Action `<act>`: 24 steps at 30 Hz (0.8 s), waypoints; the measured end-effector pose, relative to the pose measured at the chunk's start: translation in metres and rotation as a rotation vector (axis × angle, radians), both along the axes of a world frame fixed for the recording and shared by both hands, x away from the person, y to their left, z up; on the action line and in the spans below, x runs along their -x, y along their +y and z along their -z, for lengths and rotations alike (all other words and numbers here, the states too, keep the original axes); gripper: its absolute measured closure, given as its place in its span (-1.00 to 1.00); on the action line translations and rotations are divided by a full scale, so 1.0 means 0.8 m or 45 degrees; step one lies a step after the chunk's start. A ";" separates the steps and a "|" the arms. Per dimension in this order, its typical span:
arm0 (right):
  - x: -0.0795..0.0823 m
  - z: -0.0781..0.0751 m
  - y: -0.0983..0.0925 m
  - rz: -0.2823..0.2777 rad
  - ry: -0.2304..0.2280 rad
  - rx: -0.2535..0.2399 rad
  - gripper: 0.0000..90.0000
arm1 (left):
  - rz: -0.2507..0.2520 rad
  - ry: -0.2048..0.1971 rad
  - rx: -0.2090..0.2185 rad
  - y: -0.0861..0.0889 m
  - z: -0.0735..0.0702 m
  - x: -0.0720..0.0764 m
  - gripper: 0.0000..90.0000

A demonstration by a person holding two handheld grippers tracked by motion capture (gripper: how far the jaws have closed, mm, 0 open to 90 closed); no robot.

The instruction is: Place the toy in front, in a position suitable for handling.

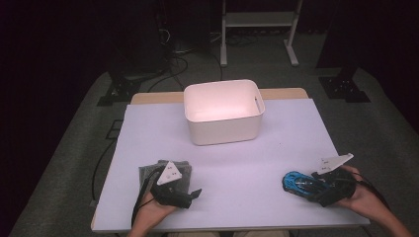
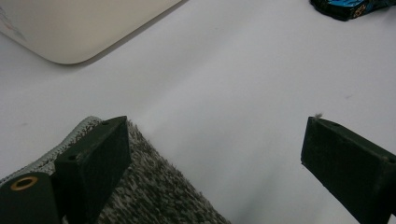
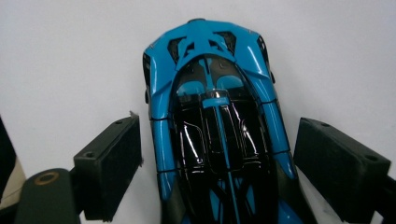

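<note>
A blue and black toy car (image 1: 298, 184) (image 3: 215, 126) lies on the white table at the front right. My right gripper (image 1: 323, 190) (image 3: 217, 172) is open with one jaw on each side of the car, small gaps showing between pads and car body. A folded grey cloth (image 1: 165, 174) (image 2: 149, 191) lies at the front left. My left gripper (image 1: 190, 196) (image 2: 217, 158) is open at the cloth's right edge; its left jaw rests over the cloth and its right jaw hangs over bare table. The car (image 2: 348, 7) appears far off in the left gripper view.
A white plastic bin (image 1: 223, 111) (image 2: 79, 28) with handle slots stands at the middle back of the table (image 1: 222, 163). A white metal stand (image 1: 259, 22) and cables lie on the floor behind. The table's front edge runs just under both hands.
</note>
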State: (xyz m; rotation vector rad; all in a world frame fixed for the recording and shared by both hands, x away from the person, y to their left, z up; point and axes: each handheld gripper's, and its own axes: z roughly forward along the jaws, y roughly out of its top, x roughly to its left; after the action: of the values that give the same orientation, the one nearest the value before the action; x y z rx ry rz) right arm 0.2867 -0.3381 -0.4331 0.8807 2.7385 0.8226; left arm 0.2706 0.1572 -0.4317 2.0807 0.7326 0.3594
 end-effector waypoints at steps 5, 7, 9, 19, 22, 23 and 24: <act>-0.002 0.003 0.003 -0.010 0.000 0.024 -0.68 | 0.002 0.005 -0.002 0.000 0.000 0.000 -0.83; -0.003 0.003 0.004 -0.013 0.003 0.035 -0.68 | 0.002 0.006 -0.003 0.000 0.000 0.000 -0.83; -0.004 0.004 0.005 -0.015 0.006 0.037 -0.68 | 0.004 0.008 -0.007 0.000 0.000 0.000 -0.83; -0.007 0.011 0.011 -0.034 0.022 0.071 -0.67 | 0.009 0.014 -0.009 0.001 0.001 -0.001 -0.83; -0.008 0.011 0.012 -0.036 0.019 0.078 -0.66 | 0.009 0.017 -0.011 0.001 0.001 -0.001 -0.83; -0.008 0.011 0.012 -0.038 0.016 0.083 -0.65 | 0.009 0.017 -0.012 0.001 0.001 -0.001 -0.83; -0.007 0.011 0.013 -0.037 0.011 0.092 -0.64 | 0.011 0.017 -0.014 0.001 0.001 -0.001 -0.83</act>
State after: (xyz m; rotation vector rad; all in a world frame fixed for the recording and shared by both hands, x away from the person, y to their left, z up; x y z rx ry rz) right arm 0.2924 -0.3278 -0.4416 0.8342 2.7757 0.7212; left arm 0.2716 0.1580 -0.4328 2.0980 0.7305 0.3459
